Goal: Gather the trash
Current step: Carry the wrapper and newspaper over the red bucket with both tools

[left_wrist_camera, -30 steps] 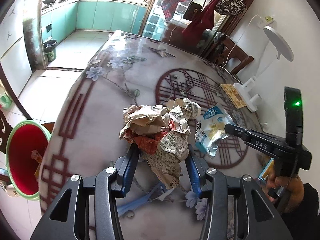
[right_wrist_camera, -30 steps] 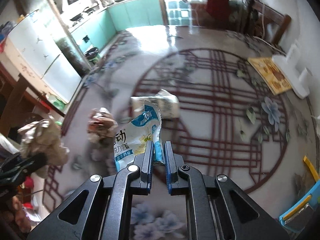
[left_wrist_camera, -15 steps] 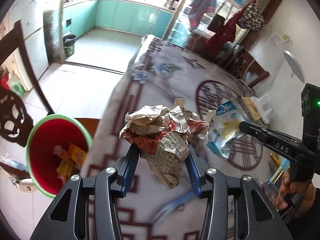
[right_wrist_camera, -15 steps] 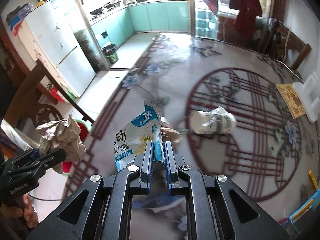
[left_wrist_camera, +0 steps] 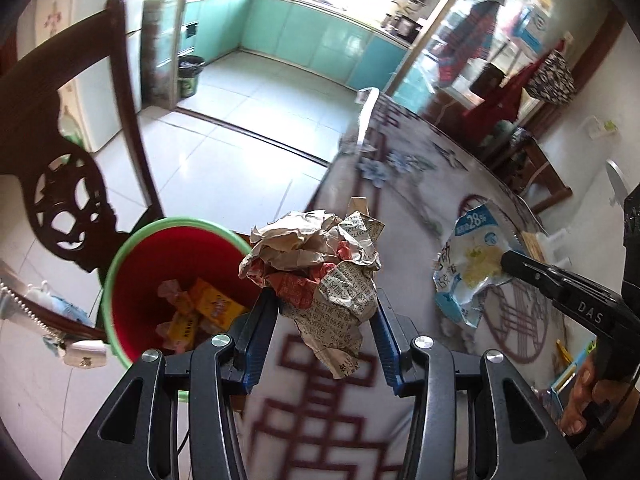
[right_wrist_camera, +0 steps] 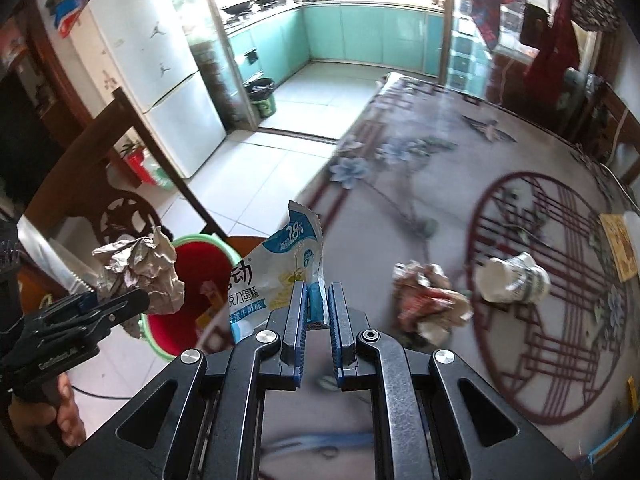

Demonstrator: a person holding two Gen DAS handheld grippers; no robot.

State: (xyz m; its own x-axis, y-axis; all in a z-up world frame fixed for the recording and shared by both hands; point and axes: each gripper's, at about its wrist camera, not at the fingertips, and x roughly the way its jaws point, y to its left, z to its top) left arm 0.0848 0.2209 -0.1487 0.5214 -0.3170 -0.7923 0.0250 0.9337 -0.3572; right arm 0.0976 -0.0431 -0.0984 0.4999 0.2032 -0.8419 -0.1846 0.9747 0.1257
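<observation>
The left gripper [left_wrist_camera: 322,316] clamps a crumpled ball of printed newspaper [left_wrist_camera: 316,268] beside the green-rimmed red plastic bin [left_wrist_camera: 160,276], while the right gripper [right_wrist_camera: 318,312] pinches a glossy blue-white snack wrapper [right_wrist_camera: 280,276] above the patterned table [right_wrist_camera: 420,184].

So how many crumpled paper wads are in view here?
2: one crumpled paper wad held in the left gripper near the red bin, another lying on the table. The bin may hide more.

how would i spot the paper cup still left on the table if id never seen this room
Start at the patterned table and find its big dark-red circle design. On the circle's left edge lies a white paper cup, tipped on its side. Unlike the crumpled paper wad beside it, it's smooth and cylindrical.
</observation>
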